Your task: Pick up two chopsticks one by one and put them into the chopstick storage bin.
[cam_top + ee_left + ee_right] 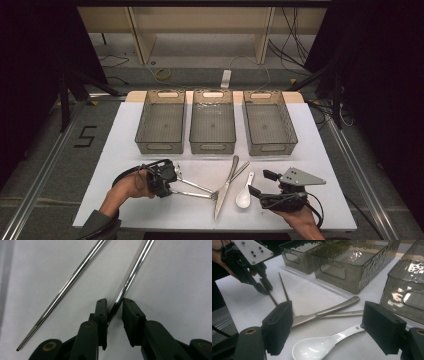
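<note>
Left gripper (115, 308): jaws narrow around one thin steel chopstick (130, 277) flat on the white counter (180, 277), barely touching, not clamped. Its twin (67, 285) lay just beside. Right gripper (325, 325) waited wide over the white ceramic spoon (322, 346), likely next for sorting.

Polished metal chopsticks (130, 277) gleam beside the glossy white ceramic spoon (322, 346). Beyond the spoon, three smoky, dimpled plastic bins (212, 121) shine. The white tabletop (120, 150) looks matt; tool pads (277, 327) are matt black rubber.
</note>
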`<state>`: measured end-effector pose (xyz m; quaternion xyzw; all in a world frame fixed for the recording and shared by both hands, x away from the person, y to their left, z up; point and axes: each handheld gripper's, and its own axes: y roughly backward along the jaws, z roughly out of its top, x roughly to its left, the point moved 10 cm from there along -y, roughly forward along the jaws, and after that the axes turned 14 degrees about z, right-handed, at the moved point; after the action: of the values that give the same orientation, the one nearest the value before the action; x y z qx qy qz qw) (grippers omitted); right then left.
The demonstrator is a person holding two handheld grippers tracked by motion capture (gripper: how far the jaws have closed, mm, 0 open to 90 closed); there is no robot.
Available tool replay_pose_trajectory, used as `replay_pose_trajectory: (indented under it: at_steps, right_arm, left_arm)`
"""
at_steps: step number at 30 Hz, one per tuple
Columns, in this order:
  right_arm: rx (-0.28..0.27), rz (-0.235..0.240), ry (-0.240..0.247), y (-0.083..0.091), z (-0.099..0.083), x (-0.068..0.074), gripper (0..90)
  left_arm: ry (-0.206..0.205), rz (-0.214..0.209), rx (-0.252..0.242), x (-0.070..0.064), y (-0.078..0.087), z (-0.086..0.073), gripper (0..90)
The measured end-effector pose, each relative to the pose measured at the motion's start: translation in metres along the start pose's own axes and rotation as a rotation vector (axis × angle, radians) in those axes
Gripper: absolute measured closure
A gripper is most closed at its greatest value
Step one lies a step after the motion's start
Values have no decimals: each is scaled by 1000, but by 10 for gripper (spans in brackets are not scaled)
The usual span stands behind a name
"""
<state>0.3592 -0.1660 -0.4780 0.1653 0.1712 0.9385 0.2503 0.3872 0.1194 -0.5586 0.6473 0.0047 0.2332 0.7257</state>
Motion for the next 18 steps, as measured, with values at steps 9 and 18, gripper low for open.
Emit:
replay_pose_trajectory:
  at_steps: [9, 18]
  right_arm:
    - [18, 13, -7, -2, -2, 1, 260]
    - [30, 19, -3, -3, -4, 2, 260]
  left_arm:
    - [-54, 3, -24, -7, 2, -2, 810]
    - [-93, -3, -34, -9, 3, -3, 846]
